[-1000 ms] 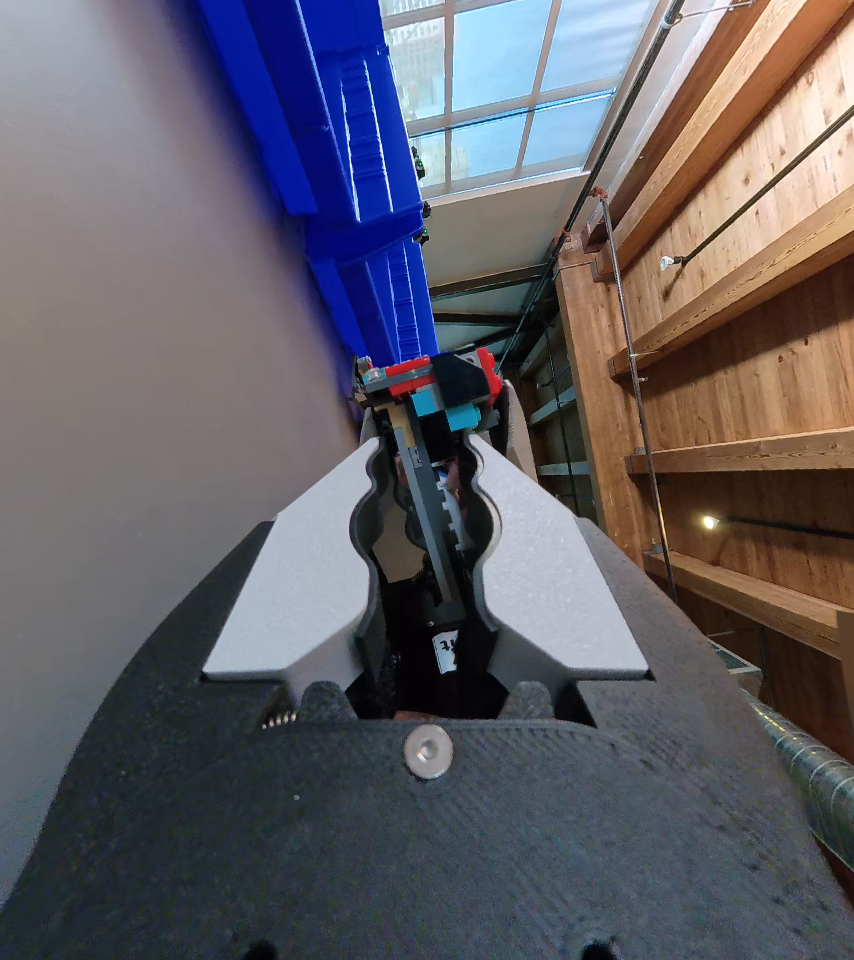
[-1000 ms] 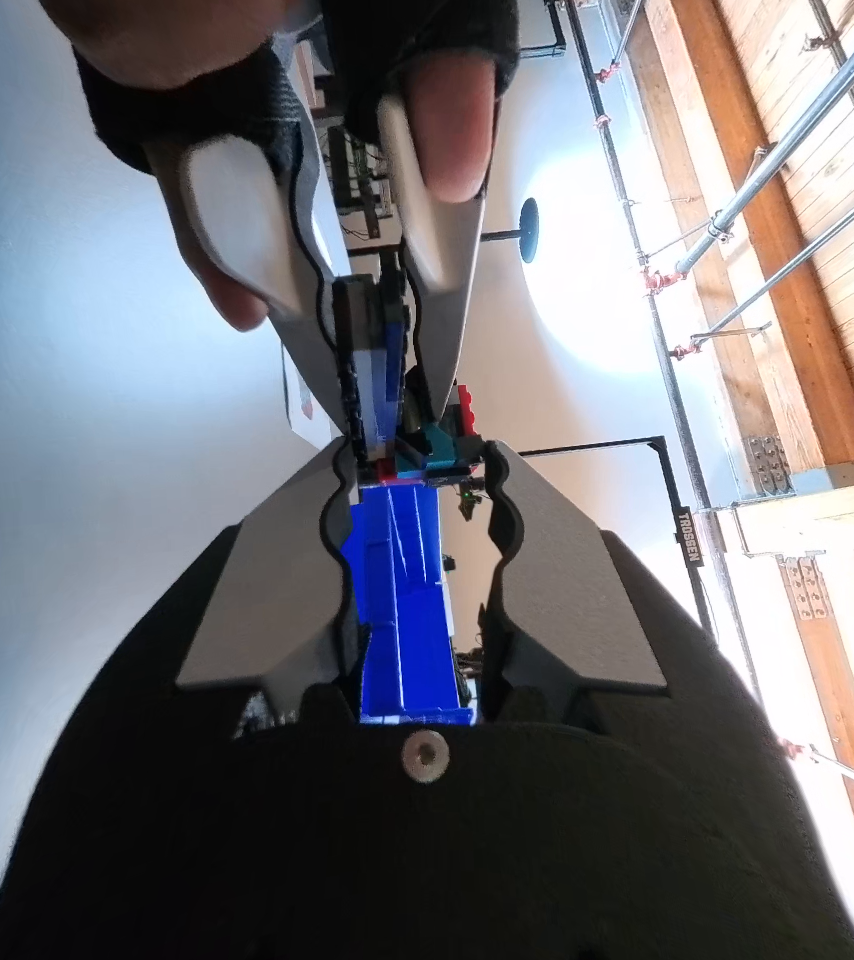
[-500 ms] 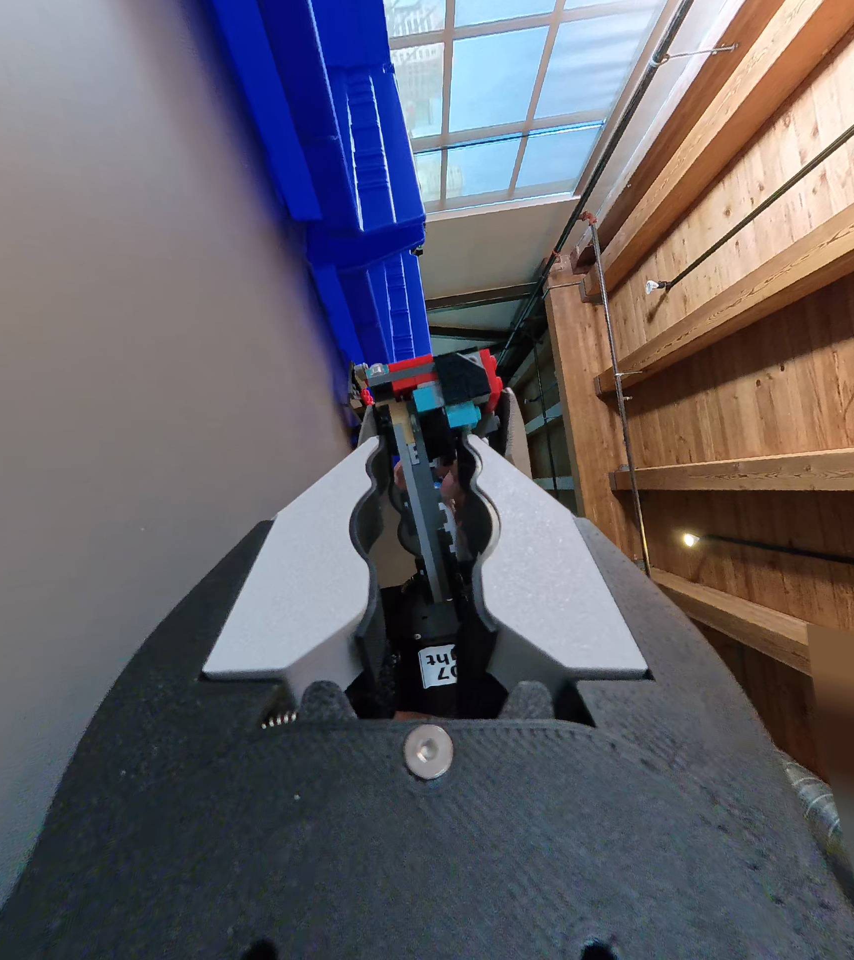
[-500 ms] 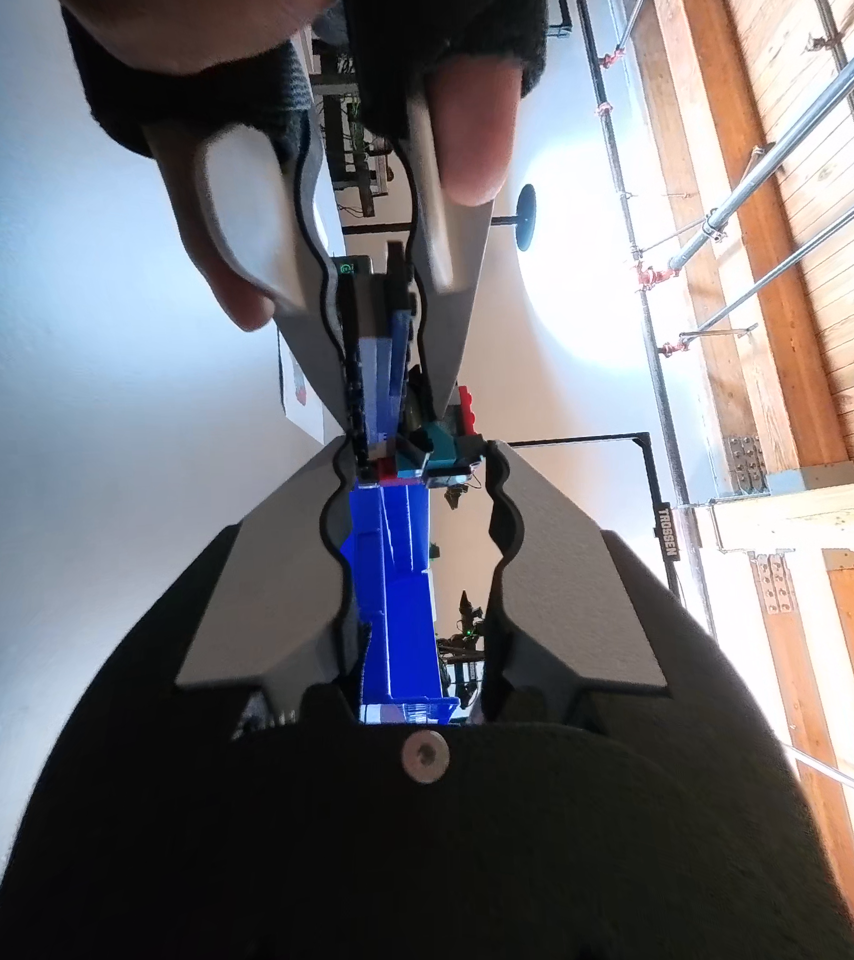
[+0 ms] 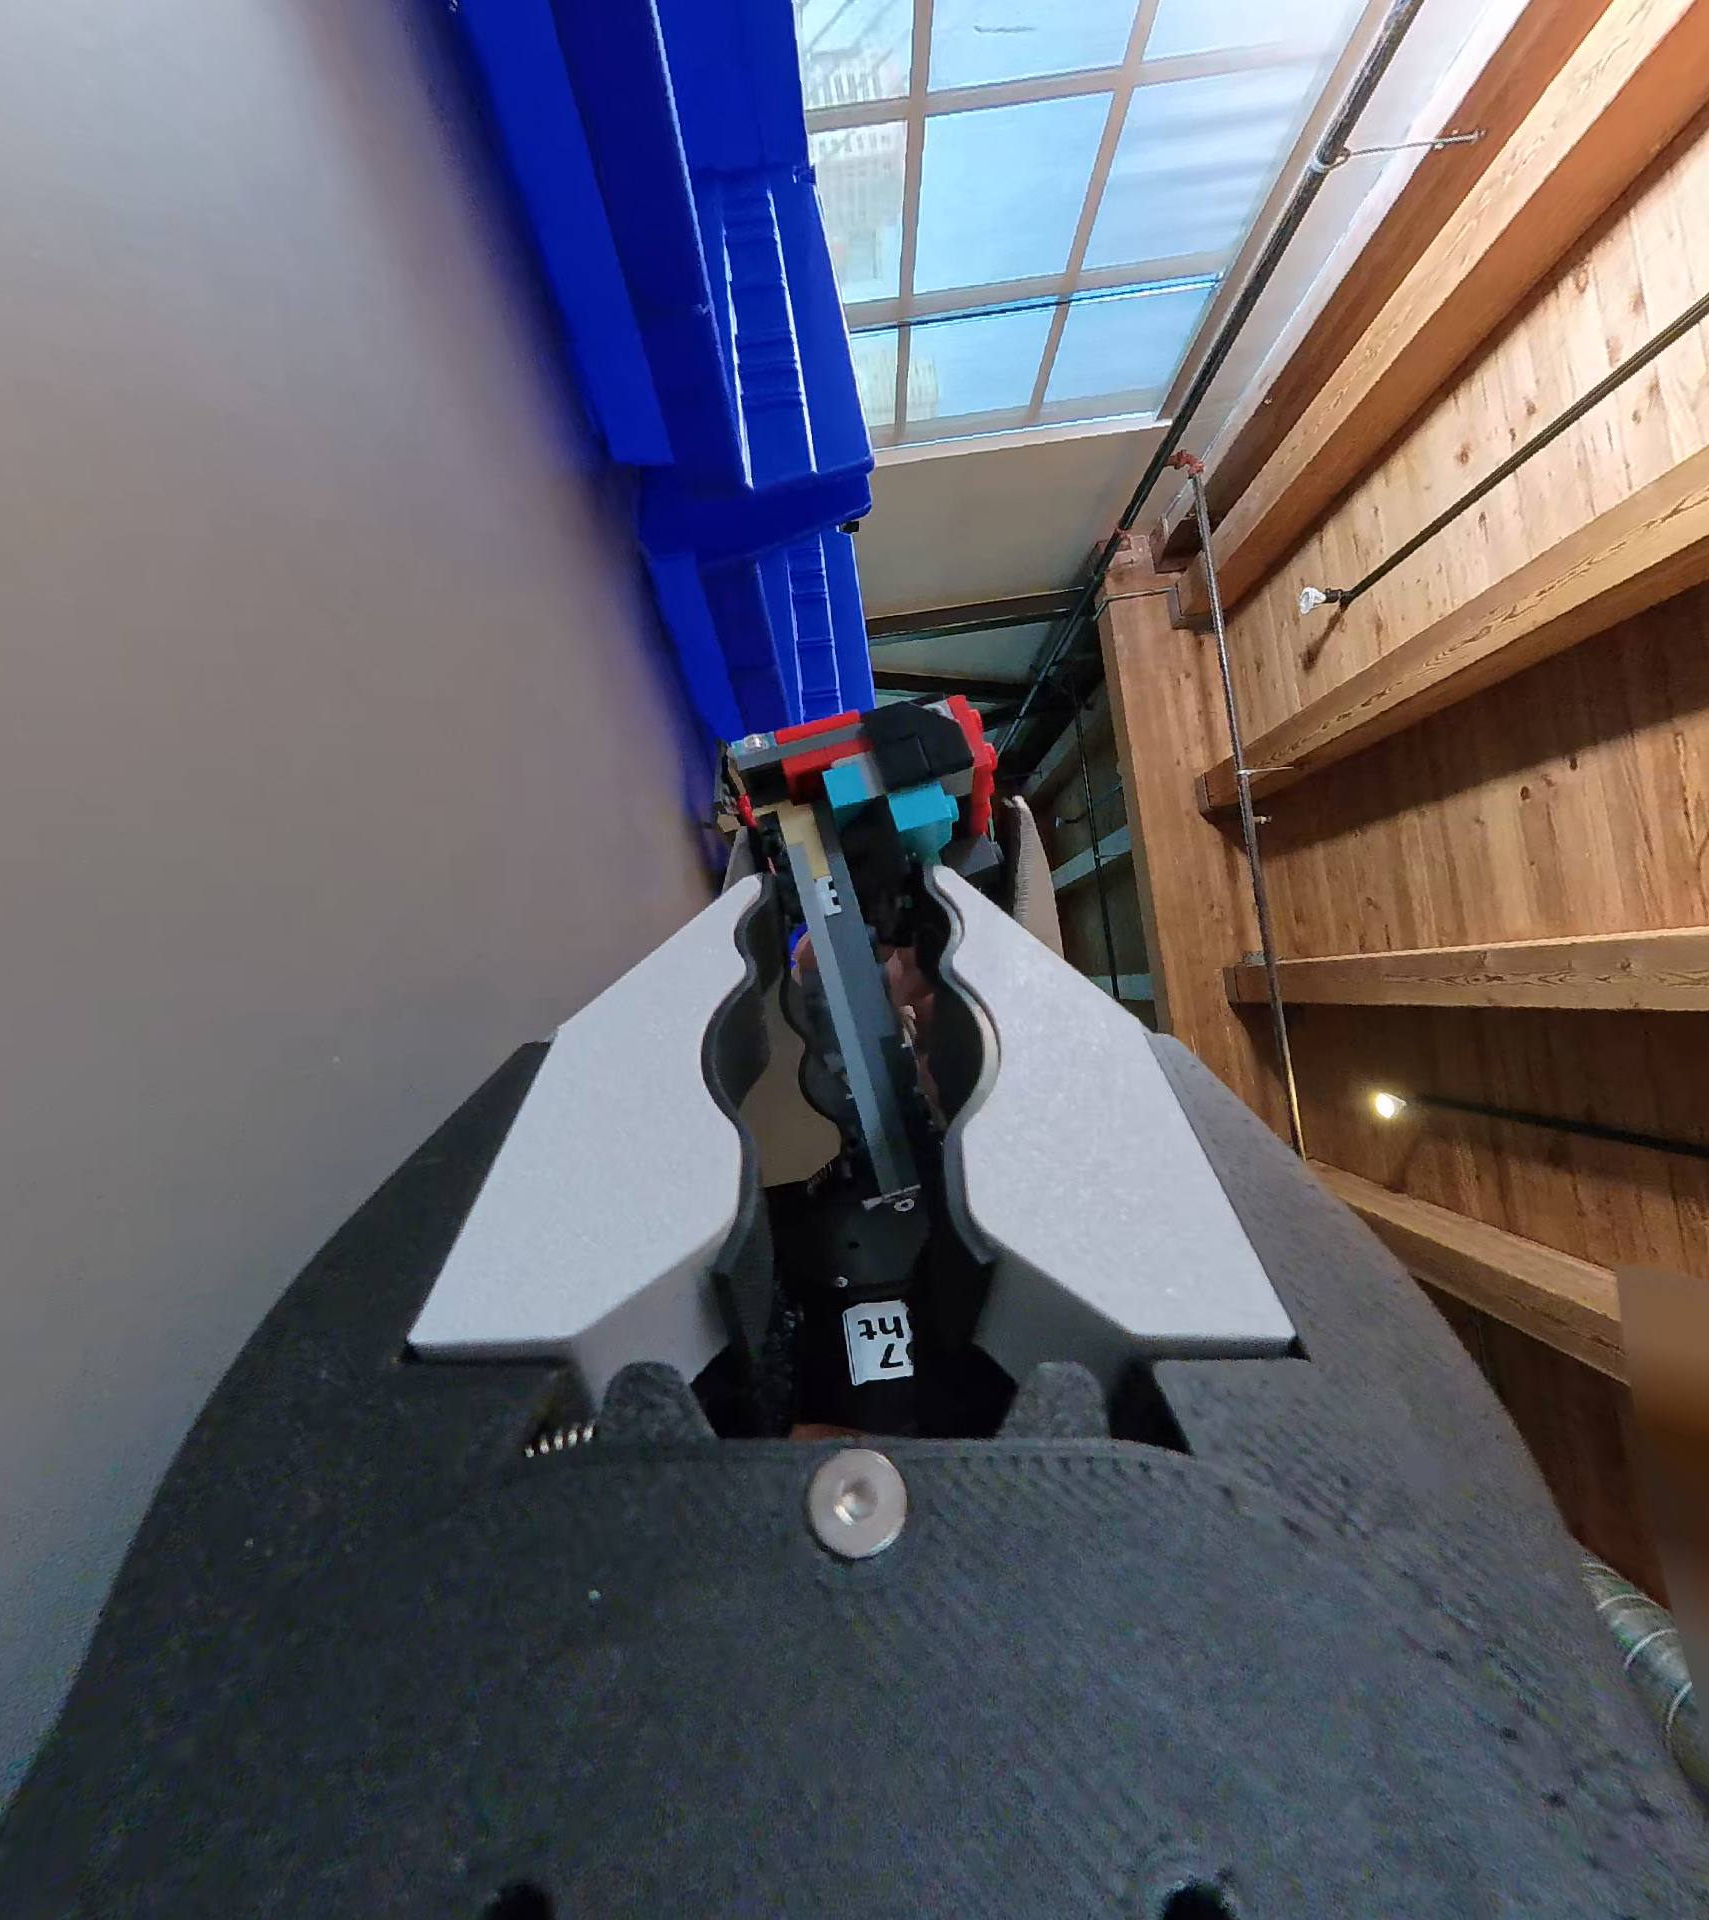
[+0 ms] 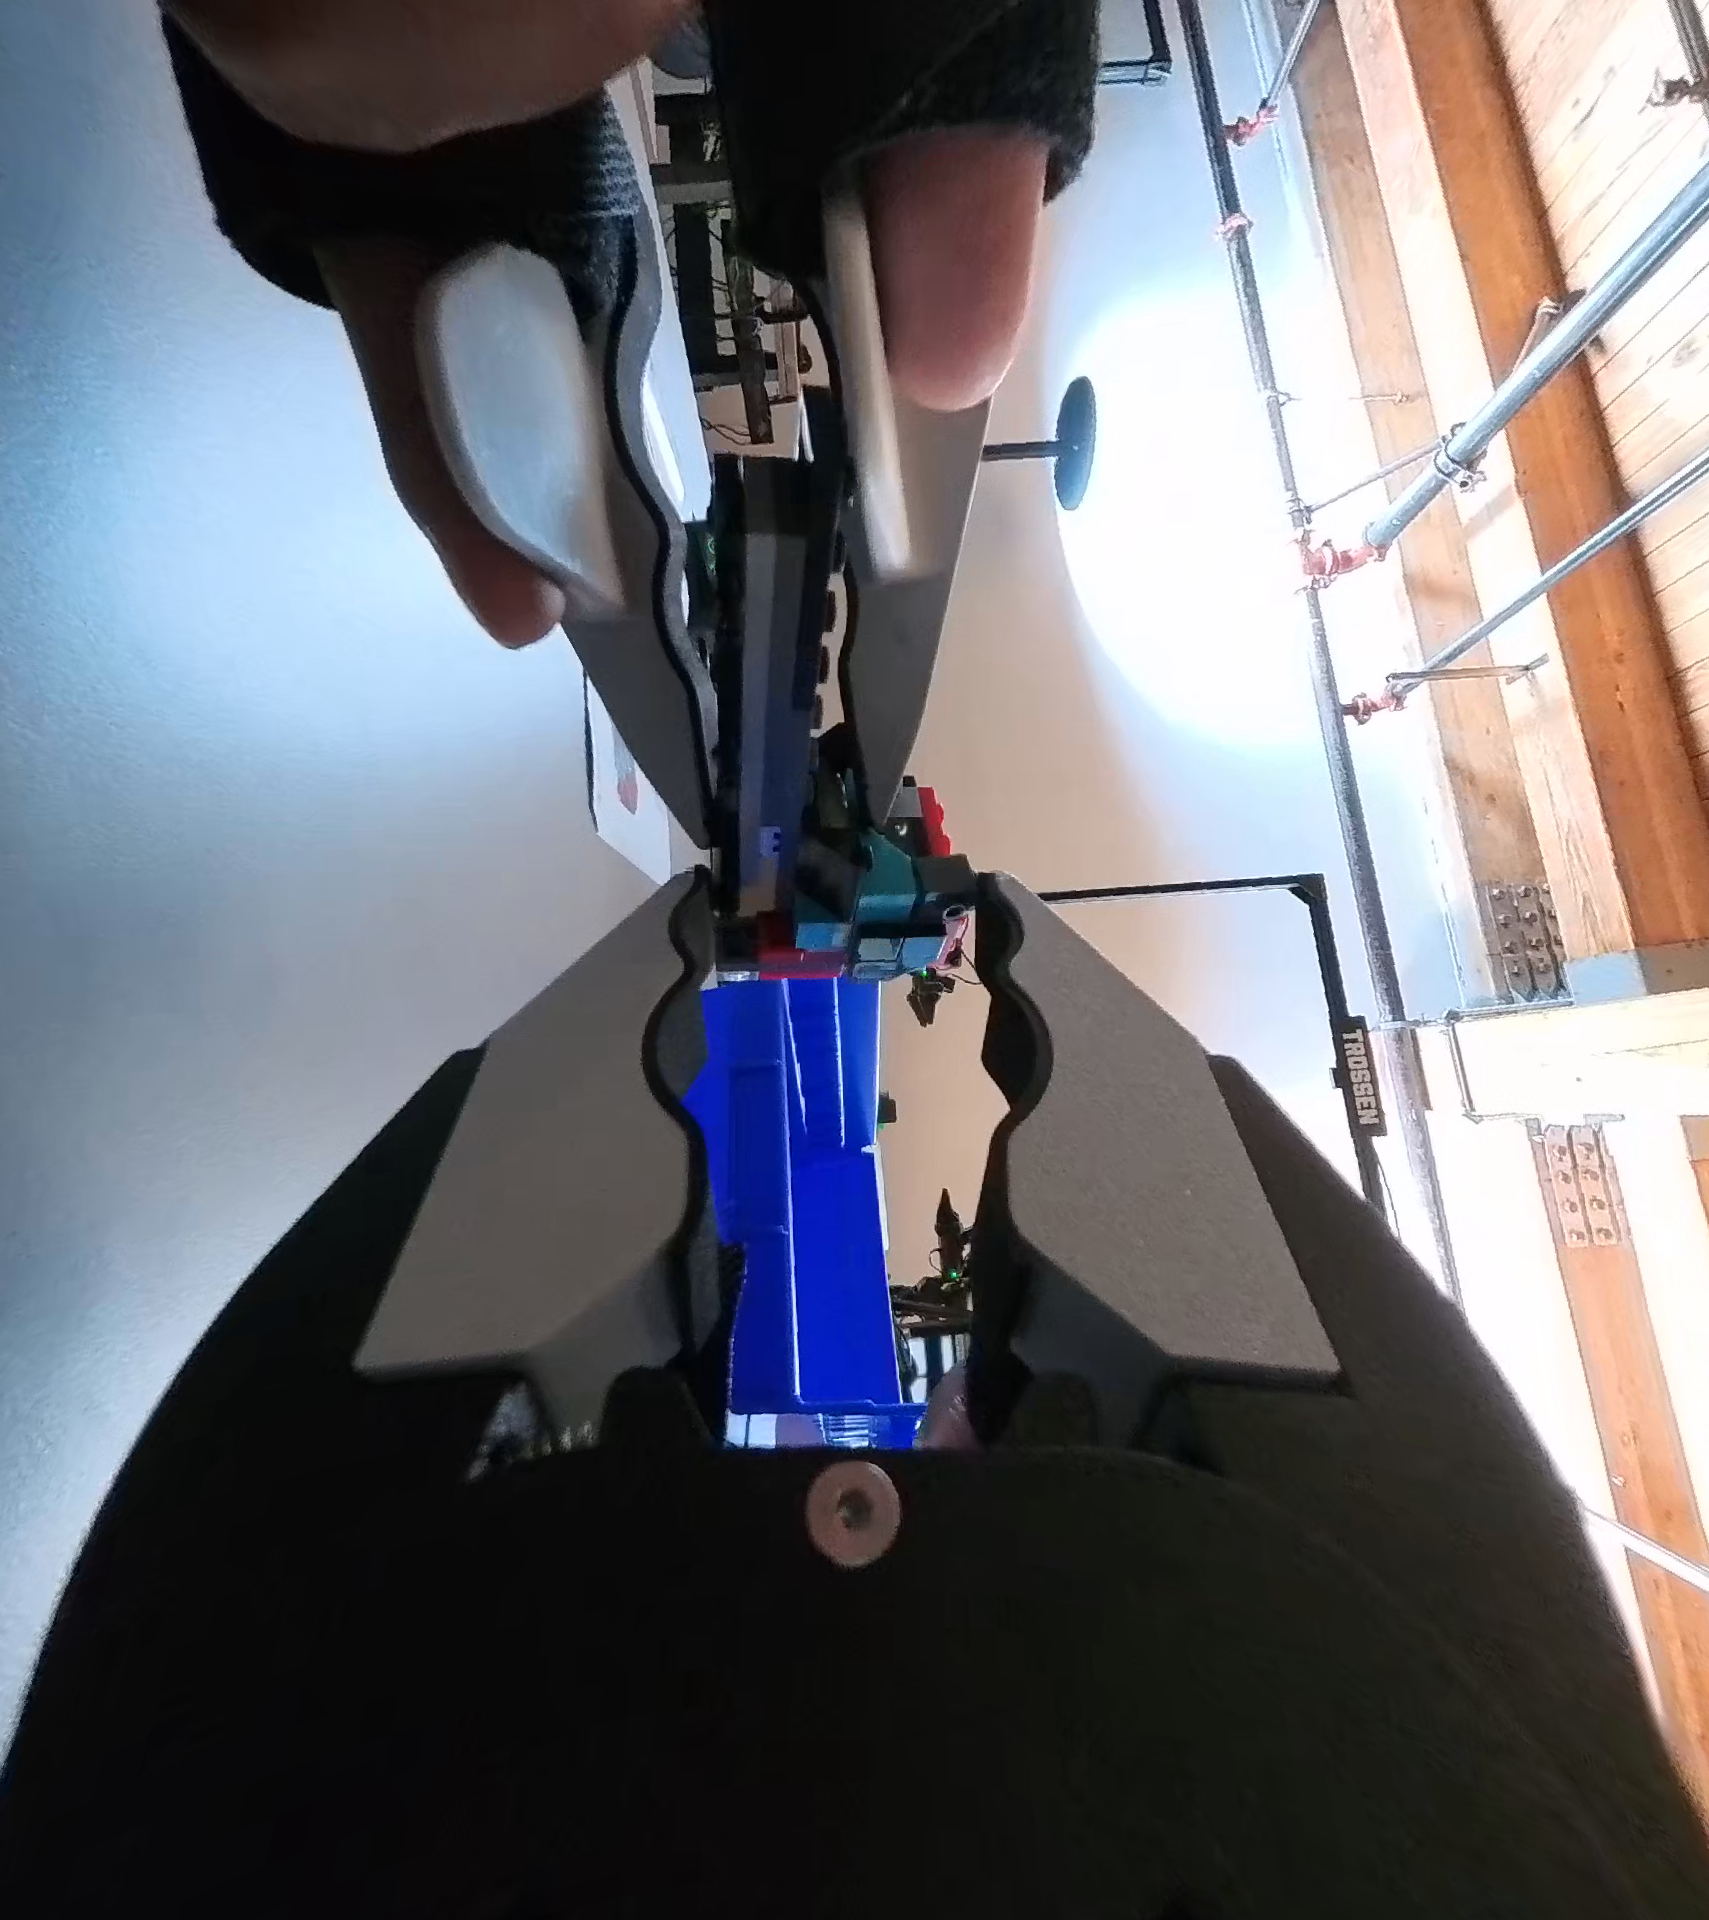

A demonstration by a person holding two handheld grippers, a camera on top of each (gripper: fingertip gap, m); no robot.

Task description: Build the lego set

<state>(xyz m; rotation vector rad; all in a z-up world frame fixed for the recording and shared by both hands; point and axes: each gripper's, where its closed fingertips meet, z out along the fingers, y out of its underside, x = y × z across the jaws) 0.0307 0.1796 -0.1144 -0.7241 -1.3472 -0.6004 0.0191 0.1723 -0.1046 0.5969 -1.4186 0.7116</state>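
My left claw (image 5: 845, 894) pinches the long grey plate of the lego build (image 5: 855, 800), whose red, black and teal end sticks out past the tips. My right claw (image 6: 834, 914) closes on that coloured end (image 6: 860, 914) from the opposite side. Blue bins (image 5: 725, 312) lie beyond the build on the table (image 5: 206, 623).

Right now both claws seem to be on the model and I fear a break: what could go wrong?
1. The right claw grips the lego model by its red-and-teal end with only its tips; it could slip.
2. The left claw clamps the long grey plate; twisting between claws might pop bricks apart.
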